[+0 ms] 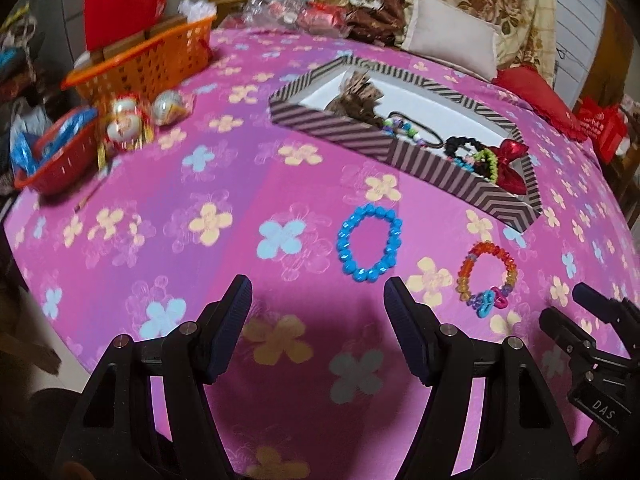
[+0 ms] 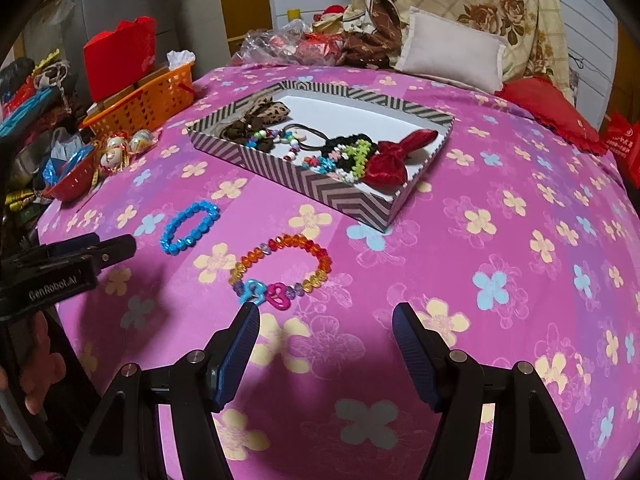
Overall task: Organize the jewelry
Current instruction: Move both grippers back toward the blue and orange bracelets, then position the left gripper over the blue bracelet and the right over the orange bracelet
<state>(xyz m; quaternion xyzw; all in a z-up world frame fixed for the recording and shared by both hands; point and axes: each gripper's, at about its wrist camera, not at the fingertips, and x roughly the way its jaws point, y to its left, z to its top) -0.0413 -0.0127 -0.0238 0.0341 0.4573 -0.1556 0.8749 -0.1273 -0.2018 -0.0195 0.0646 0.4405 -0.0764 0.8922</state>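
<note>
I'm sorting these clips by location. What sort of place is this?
Probably a lived-in home room: a table under a pink flowered cloth, a pillow against floral bedding, and an orange basket of household odds and ends.

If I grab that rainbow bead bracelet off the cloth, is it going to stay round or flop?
The rainbow bracelet is a loop of separate beads, so it will probably sag into a hanging loop when lifted from one side. The beads look glossy and faceted, so the right gripper may slip unless it pinches across the strand. The two heart charms would likely swing to the bottom.
</note>
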